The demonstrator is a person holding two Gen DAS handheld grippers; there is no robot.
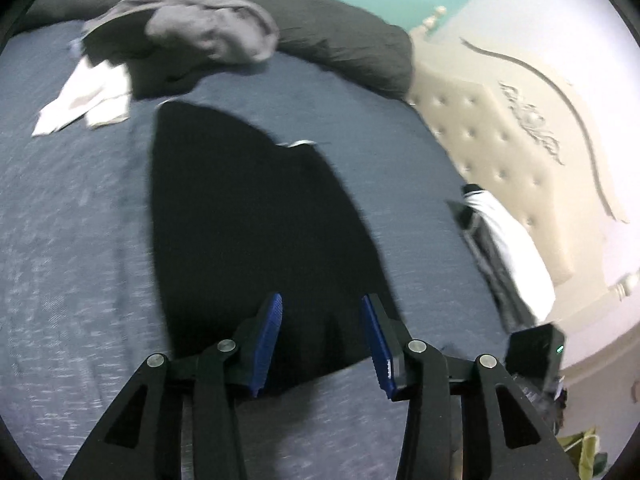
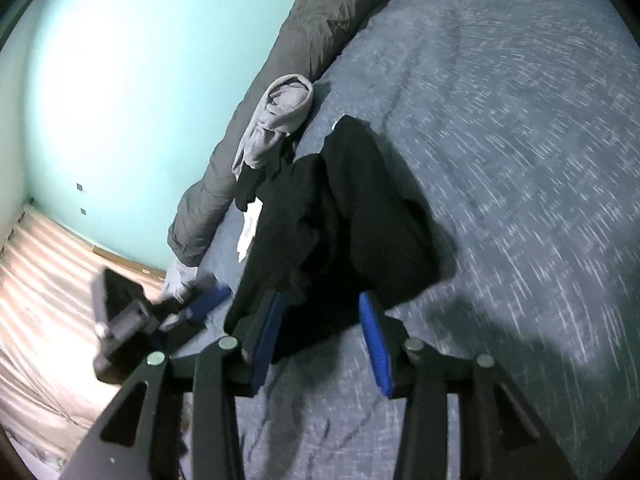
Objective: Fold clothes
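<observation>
A black garment point(image 1: 248, 216) lies spread flat on the blue-grey bed cover point(image 1: 68, 240). My left gripper point(image 1: 322, 312) hovers over its near edge, jaws apart, and the blue pads point(image 1: 270, 328) are not pressing on the cloth. In the right wrist view the same black garment point(image 2: 352, 216) looks bunched and folded over. My right gripper point(image 2: 320, 316) stands open at its near end, with cloth showing in the gap but clear of both pads. The left gripper point(image 2: 200, 304) shows at the left of that view, beside the bed's edge.
A grey hoodie point(image 1: 208, 28) and a white cloth point(image 1: 84, 96) lie at the far side against a rolled dark grey duvet point(image 1: 344, 44). Black and white clothes point(image 1: 508, 248) are stacked by the cream tufted headboard point(image 1: 500, 140). A teal wall point(image 2: 120, 80) stands behind the bed.
</observation>
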